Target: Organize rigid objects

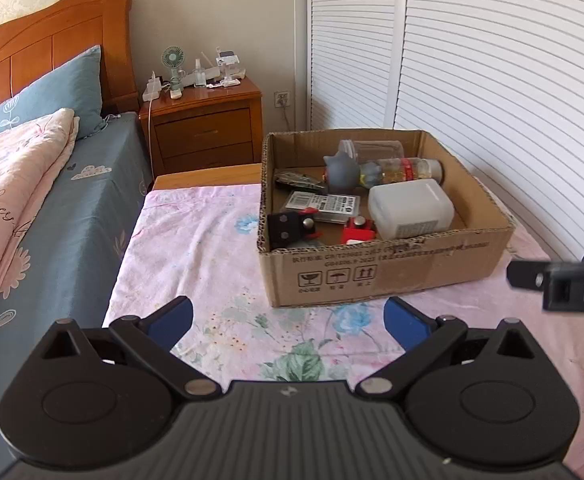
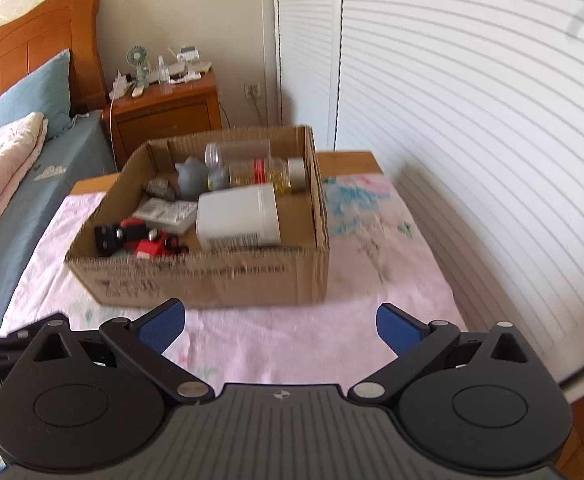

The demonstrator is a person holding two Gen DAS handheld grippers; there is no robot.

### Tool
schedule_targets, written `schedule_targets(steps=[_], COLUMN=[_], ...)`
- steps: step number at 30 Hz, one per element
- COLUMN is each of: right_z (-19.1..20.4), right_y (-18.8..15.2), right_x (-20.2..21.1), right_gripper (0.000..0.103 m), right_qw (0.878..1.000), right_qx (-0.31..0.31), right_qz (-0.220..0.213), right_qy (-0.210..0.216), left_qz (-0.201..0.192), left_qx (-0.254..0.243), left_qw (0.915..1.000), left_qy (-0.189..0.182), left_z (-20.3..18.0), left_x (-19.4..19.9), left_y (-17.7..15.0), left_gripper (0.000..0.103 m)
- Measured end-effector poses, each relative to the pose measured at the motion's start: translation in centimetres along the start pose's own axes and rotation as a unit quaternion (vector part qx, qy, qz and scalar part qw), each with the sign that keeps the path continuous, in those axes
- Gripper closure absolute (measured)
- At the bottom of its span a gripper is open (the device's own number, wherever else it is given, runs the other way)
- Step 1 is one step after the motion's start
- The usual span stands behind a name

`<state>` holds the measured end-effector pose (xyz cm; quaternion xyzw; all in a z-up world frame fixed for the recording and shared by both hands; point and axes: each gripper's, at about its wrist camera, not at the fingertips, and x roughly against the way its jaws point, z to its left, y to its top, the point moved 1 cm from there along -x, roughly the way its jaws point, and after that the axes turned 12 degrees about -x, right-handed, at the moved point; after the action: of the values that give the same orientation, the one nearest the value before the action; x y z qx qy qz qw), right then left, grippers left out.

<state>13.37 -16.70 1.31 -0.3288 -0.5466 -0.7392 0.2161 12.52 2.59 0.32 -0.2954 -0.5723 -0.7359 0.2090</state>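
Note:
An open cardboard box [image 1: 372, 276] [image 2: 211, 280] stands on a table with a pink floral cloth. Inside lie a white plastic container [image 1: 410, 208] [image 2: 237, 216], a clear bottle with a red band [image 1: 404, 169] [image 2: 265, 174], a grey figure [image 1: 340, 170] [image 2: 191, 178], a clear jar [image 1: 376, 148], a labelled packet [image 1: 324, 204], a red toy [image 1: 358, 232] [image 2: 153, 246] and a black block [image 1: 285, 226] [image 2: 105, 236]. My left gripper [image 1: 289, 320] is open and empty, in front of the box. My right gripper [image 2: 279, 322] is open and empty, also before the box; part of it shows at the right edge of the left wrist view [image 1: 564, 284].
A bed with a blue sheet [image 1: 63, 216] and pink quilt [image 1: 15, 168] lies left of the table. A wooden nightstand [image 1: 207, 120] [image 2: 163, 112] with small items stands behind. White louvered doors [image 1: 492, 80] [image 2: 472, 100] close the right side. The cloth [image 1: 211, 264] is bare left of the box.

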Motion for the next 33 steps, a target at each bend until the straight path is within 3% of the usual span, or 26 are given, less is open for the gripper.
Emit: schedule_targets(steps=[14, 33], right_z=[-0.4, 0.0], right_y=[-1.2, -1.5], right_x=[2.7, 2.0], right_gripper=[0.000, 0.000], right_qw=[1.000, 1.000], right_qx=[0.006, 0.014], right_qz=[-0.015, -0.003], right_qy=[-0.011, -0.006], left_qz=[0.001, 0.015], left_qx=[-0.012, 0.002], left_qw=[0.9999, 0.9998], left_qy=[0.005, 0.016], left_z=[-1.9, -1.3], left_x=[2.8, 2.1], left_y=[0.5, 0.6], left_gripper=[0.002, 0.002])
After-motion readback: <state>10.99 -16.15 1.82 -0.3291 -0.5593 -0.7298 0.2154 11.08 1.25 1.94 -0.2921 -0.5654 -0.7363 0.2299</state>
